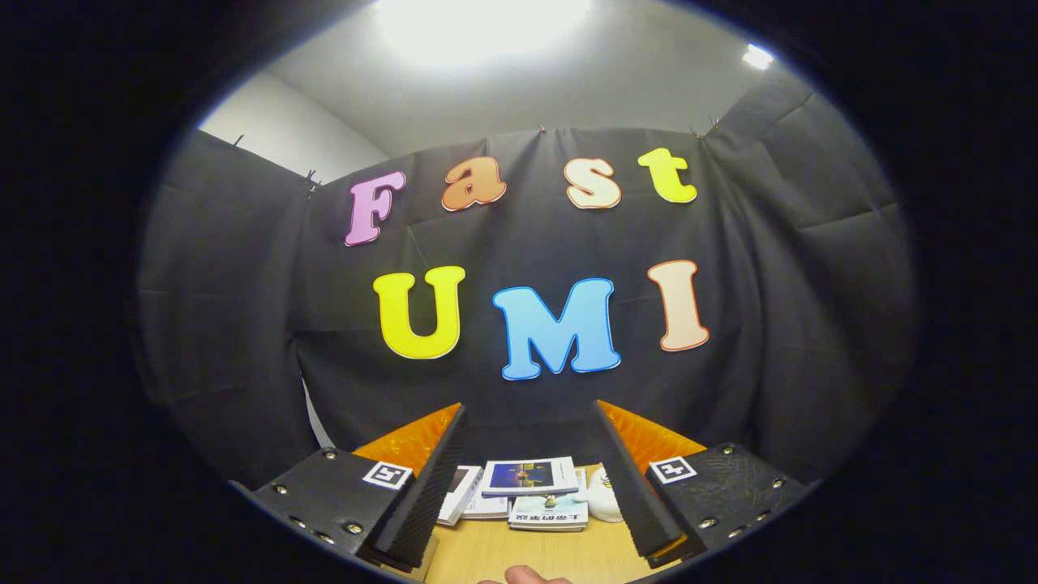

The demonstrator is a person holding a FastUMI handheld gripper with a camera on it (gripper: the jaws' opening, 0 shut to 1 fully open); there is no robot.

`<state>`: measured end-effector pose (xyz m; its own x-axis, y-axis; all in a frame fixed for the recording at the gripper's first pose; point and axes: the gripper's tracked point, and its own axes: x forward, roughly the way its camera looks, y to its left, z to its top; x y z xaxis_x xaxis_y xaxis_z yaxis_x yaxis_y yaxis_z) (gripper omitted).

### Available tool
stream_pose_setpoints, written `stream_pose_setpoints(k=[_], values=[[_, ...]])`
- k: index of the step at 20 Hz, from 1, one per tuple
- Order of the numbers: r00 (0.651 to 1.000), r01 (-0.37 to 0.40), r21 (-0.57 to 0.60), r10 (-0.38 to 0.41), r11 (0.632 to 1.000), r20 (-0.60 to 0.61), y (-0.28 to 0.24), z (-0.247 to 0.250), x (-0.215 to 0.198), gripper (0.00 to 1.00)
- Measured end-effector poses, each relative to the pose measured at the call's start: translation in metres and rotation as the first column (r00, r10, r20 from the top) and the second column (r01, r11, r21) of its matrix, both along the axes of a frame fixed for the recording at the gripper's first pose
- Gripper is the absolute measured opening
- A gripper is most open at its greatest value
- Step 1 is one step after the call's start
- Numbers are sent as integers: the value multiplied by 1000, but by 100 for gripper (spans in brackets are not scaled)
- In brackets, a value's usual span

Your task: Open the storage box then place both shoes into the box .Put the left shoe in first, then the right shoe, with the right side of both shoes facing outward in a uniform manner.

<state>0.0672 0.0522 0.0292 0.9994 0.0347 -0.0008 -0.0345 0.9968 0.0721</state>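
My gripper (531, 474) is held high and level, looking across the booth at the cloth wall. Its two fingers stand wide apart with nothing between them, so it is open. Far below and beyond the fingertips lies a wooden table (519, 551). Neither a shoe nor a storage box can be made out among what shows between the fingers.
Several booklets (531, 487) lie in a loose pile on the table between the fingers. A small white object (602, 496) sits beside them, close to the right finger. A fingertip of a person's hand (525, 575) pokes up at the near side of the table.
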Motion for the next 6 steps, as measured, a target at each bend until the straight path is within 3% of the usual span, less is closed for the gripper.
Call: stream_pose_setpoints(k=[6], values=[[1000, 15, -49, -15, 999, 18, -16, 1, -4, 91]])
